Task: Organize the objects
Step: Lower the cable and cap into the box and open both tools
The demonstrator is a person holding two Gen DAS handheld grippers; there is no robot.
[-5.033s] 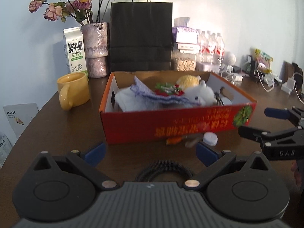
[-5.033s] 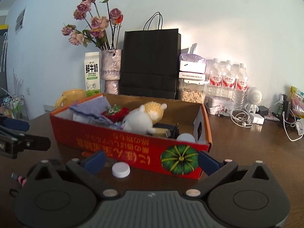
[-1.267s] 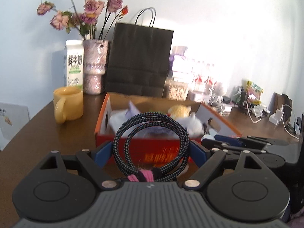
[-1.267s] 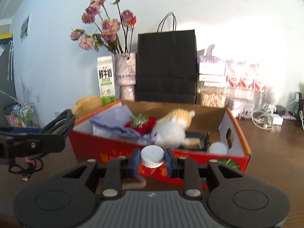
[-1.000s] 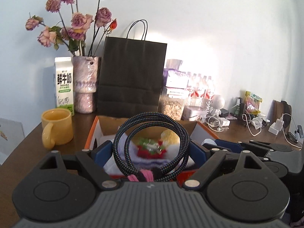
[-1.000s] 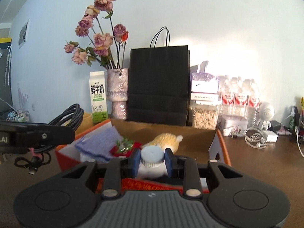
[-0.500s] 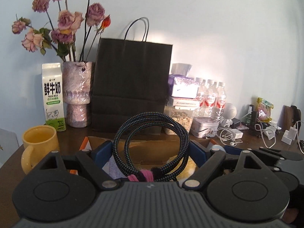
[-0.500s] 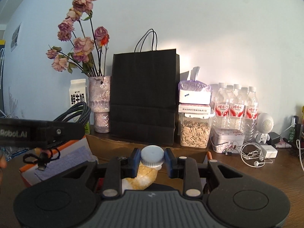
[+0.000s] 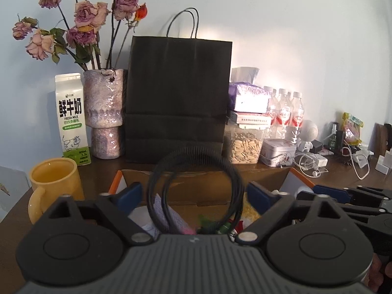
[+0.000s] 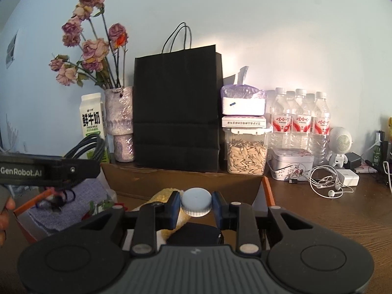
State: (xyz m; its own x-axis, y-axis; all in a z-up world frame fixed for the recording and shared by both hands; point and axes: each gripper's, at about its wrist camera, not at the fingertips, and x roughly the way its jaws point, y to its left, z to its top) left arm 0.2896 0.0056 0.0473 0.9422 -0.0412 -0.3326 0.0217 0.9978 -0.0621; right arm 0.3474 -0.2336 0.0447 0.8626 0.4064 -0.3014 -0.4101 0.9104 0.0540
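My left gripper (image 9: 194, 193) stands over the orange cardboard box (image 9: 203, 187) with a coiled black braided cable (image 9: 196, 171) between its fingers; the jaws look spread wider than the coil, so I cannot tell whether they grip it. It also shows in the right wrist view (image 10: 73, 169) with the cable (image 10: 85, 148) hanging there. My right gripper (image 10: 196, 204) is shut on a white bottle cap (image 10: 196, 202) above the box (image 10: 183, 183). In the box lie a purple cloth (image 10: 73, 201), a yellow plush toy (image 10: 166, 197) and a black object (image 10: 196, 235).
Behind the box stand a black paper bag (image 9: 178, 98), a vase of dried roses (image 9: 104, 112), a milk carton (image 9: 72, 117) and a yellow mug (image 9: 54, 186). To the right are a seed jar (image 10: 246, 152), water bottles (image 10: 299, 120), a tin (image 10: 291, 163) and earphone cables (image 10: 325, 183).
Both grippers have moved forward and higher over the box. The left jaws look wider apart and the cable coil has dropped lower, its pink tie now mostly hidden.
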